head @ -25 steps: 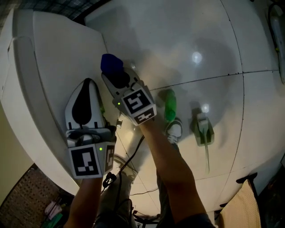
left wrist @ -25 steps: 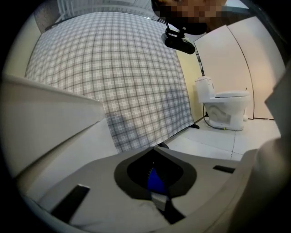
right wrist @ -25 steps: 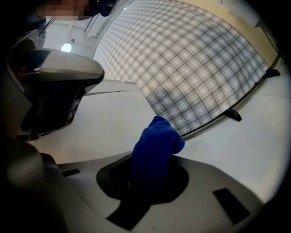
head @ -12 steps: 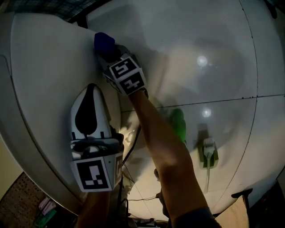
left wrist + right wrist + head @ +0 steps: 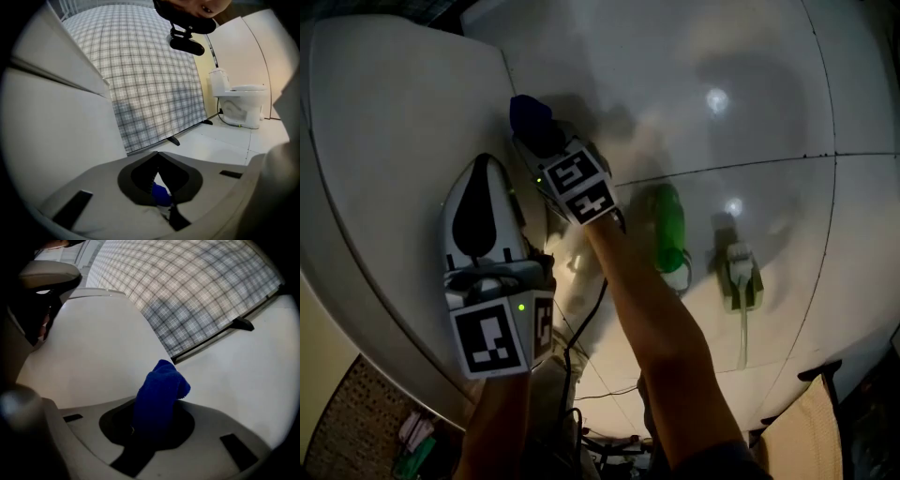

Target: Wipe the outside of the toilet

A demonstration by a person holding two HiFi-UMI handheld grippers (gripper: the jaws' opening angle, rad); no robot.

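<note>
Jaws of R gripper (image 5: 542, 142) clamped on blue cloth (image 5: 159, 390) by toilet (image 5: 394, 122), L gripper (image 5: 483, 173) jaws closed, empty

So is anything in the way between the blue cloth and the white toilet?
Nothing visible is. The fluffy blue cloth, pinched in the right tongs, is right beside the smooth white toilet. The green plastic bottle lies on the other side of that arm, out of the way.

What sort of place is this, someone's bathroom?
Likely a staged toilet area rather than a home bathroom. There is a white toilet close by, with a blue cloth held in the right gripper. A second toilet stands open across the tiled floor, and a freestanding plaid screen stands behind.
</note>
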